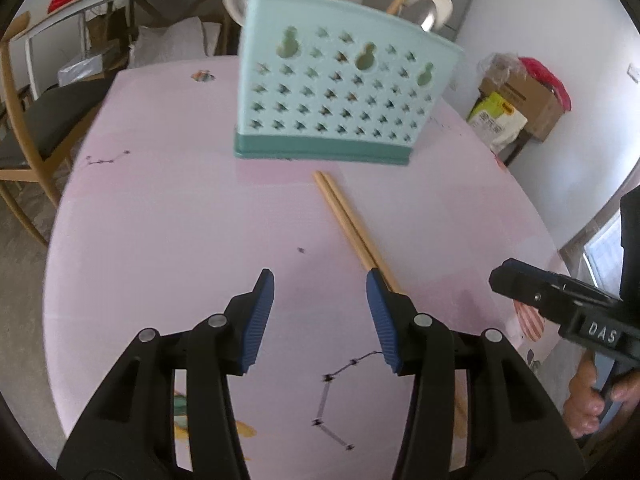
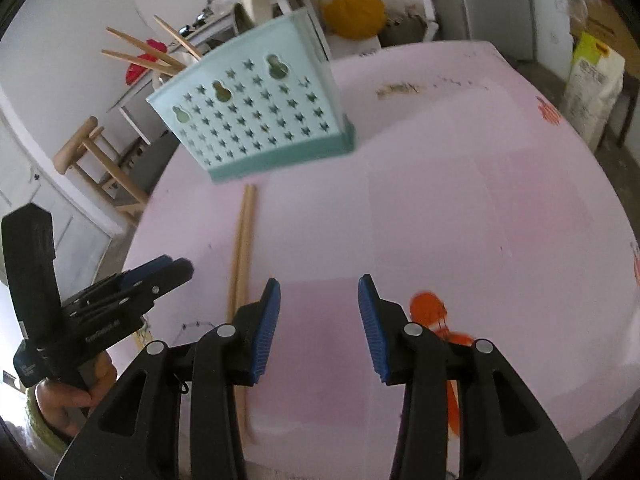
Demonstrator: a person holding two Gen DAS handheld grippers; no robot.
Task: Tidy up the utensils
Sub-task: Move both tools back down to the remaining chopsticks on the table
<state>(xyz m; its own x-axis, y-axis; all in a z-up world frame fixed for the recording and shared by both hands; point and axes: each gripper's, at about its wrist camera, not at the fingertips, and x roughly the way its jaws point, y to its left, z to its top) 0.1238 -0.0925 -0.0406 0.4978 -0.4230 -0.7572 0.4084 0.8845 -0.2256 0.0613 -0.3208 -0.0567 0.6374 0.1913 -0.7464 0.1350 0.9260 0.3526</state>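
Centrally, perforated mint plastic holder [image 1: 340, 92], paired wooden chopsticks [image 1: 346, 220]

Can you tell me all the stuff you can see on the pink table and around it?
Round pink table: one, pink with small drawings, under everything.
Pale mint plastic utensil holder with star-shaped holes: one, mint with a darker teal base, standing at the far side of the table.
Wooden chopsticks lying on the table: two, light tan, side by side in front of the holder.
Wooden chopsticks in the holder: about three, tan, sticking out of its top.
Wooden chair: one, light wood, beside the table.
Cardboard box: one, brown, on the floor by the wall.
Left gripper: one, black with blue pads, jaws open, empty.
Right gripper: one, black with blue pads, jaws open, empty.
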